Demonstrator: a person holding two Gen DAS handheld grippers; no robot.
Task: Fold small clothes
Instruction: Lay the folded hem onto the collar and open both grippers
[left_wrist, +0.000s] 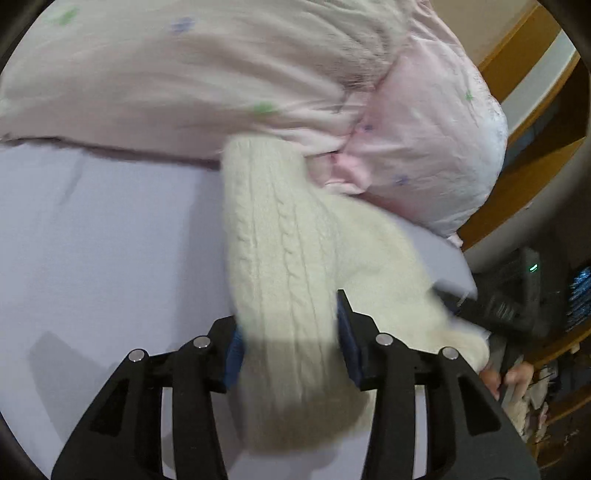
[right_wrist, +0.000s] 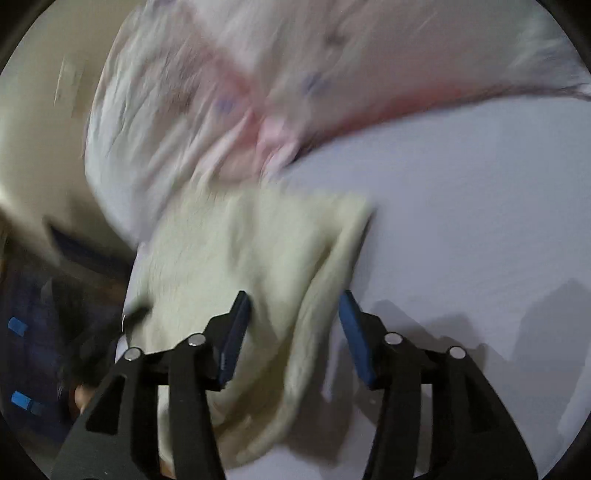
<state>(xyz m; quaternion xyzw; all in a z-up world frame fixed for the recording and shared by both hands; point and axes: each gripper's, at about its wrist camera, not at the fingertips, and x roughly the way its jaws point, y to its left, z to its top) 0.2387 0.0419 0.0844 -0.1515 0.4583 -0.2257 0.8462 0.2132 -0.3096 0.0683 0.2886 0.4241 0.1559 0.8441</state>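
Observation:
A cream cable-knit garment (left_wrist: 288, 258) lies on a pale lilac bed sheet (left_wrist: 103, 240). In the left wrist view it runs from the pink duvet down between my left gripper's (left_wrist: 290, 325) blue-padded fingers (left_wrist: 347, 332), which stand wide apart around the knit. In the right wrist view the same cream garment (right_wrist: 240, 251), blurred, passes between my right gripper's (right_wrist: 293, 314) fingers (right_wrist: 236, 332), which also stand apart. Whether either pad presses the cloth is unclear.
A pink floral duvet (left_wrist: 221, 74) is heaped along the far side of the bed, also showing in the right wrist view (right_wrist: 258, 92). A wooden bed frame (left_wrist: 524, 162) and dark clutter (left_wrist: 517, 295) lie beyond the bed's right edge. A hand (left_wrist: 513, 376) shows low right.

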